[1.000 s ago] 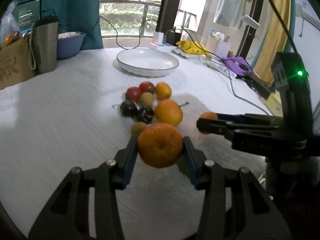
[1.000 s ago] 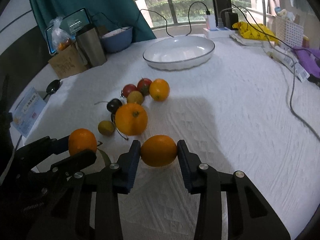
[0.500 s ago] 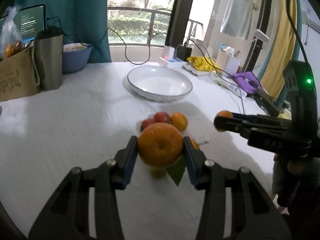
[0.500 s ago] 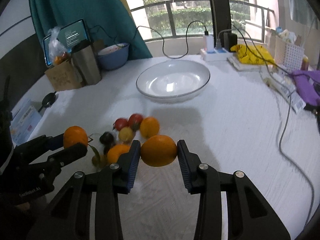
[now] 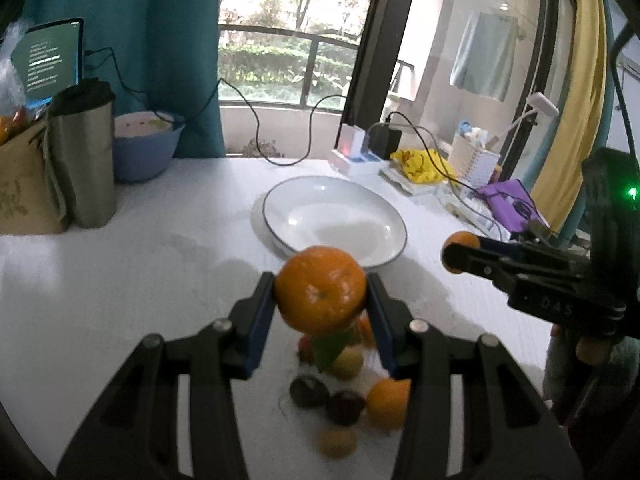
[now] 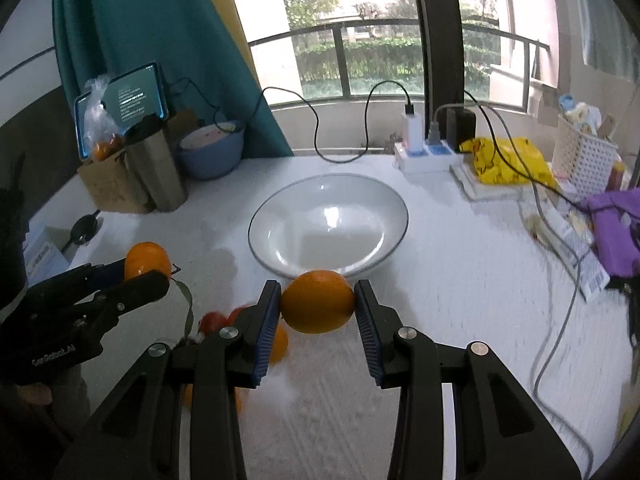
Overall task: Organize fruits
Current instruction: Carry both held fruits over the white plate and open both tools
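Note:
My left gripper (image 5: 320,292) is shut on a large orange (image 5: 320,280) with a green leaf hanging under it, lifted above the table. My right gripper (image 6: 317,300) is shut on a smooth orange (image 6: 318,308), also in the air. Each gripper shows in the other's view: the right gripper (image 5: 460,250) at the right, the left gripper (image 6: 148,272) at the left. A white plate (image 5: 320,208) (image 6: 328,232) lies just beyond both, with nothing in it. Below and behind the fingers sits a pile of small fruits (image 5: 344,400), red, dark, yellow and orange, partly hidden.
At the back left stand a steel tumbler (image 5: 84,156), a blue bowl (image 5: 144,148), a cardboard box (image 5: 20,192) and a lit tablet (image 6: 124,108). A power strip (image 6: 424,152) with cables, a yellow bag (image 6: 508,160), a white basket (image 6: 584,156) and a purple item (image 6: 616,224) crowd the right.
Both grippers have risen and moved forward towards the white plate, each keeping its orange. The fruit pile has slid from ahead of the fingers to below them.

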Motion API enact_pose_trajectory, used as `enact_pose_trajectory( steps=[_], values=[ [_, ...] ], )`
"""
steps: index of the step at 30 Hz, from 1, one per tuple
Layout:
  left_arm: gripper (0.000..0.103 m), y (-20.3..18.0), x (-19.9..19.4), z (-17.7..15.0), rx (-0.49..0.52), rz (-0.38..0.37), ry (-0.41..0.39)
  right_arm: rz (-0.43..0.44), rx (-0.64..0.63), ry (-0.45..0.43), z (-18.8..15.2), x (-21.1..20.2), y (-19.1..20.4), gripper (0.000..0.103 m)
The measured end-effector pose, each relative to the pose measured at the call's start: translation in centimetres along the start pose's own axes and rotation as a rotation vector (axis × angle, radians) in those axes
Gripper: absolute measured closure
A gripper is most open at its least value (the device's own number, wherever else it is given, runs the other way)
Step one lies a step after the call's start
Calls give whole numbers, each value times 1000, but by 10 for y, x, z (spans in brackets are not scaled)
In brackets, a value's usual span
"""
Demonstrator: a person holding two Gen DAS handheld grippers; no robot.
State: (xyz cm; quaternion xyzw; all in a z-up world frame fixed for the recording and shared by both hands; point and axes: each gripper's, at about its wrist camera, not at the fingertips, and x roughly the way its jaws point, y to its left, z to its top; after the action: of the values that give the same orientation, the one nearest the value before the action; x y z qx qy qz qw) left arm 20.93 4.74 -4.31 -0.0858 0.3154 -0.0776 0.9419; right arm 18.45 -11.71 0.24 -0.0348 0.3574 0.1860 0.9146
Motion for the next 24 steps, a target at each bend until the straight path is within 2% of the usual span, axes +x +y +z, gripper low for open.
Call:
enact_pose_trajectory(
  steps=[12,15,24],
  values=[
    [57,2,35,31,23,16,-67,11,-31,-18,37,33,-10,63],
    [57,3,48,38,36,11,-58,15,-38,-18,45,44,-13,63],
    [57,18,86,59,-10,-10,-23,20,-35,-22,66,72,-23,63]
  ],
)
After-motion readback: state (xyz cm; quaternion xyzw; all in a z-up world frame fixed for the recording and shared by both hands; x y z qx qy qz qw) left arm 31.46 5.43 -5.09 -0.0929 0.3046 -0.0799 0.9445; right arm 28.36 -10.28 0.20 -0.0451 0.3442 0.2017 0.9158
